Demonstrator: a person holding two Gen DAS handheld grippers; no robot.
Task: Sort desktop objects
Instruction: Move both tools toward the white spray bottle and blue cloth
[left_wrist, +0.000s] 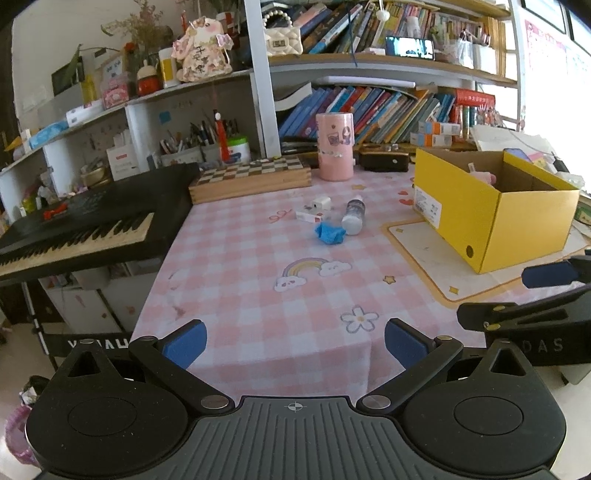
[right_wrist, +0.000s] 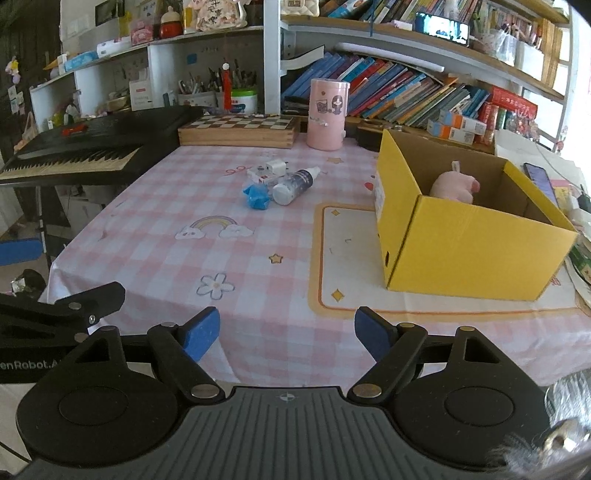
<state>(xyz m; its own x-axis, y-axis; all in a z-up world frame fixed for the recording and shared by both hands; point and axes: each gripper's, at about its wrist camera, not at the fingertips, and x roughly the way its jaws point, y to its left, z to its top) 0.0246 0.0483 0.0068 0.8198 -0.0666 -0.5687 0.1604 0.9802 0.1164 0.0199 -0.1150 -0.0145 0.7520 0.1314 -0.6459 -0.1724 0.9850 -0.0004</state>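
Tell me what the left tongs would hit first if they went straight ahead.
Probably the blue toy, with the bottle just beside it. The open left tongs sit near the table edge, and bare tablecloth lies between. Depth is hard to judge.

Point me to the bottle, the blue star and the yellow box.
bottle (right_wrist: 295, 182): right wrist view, middle of its body.
blue star (right_wrist: 256, 196): right wrist view, its centre.
yellow box (right_wrist: 476, 251): right wrist view, near outer wall.

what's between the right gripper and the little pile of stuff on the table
Nothing visible. Open tablecloth runs from the open right gripper to the bottle, blue star and white charger. The yellow box sits off to the right.
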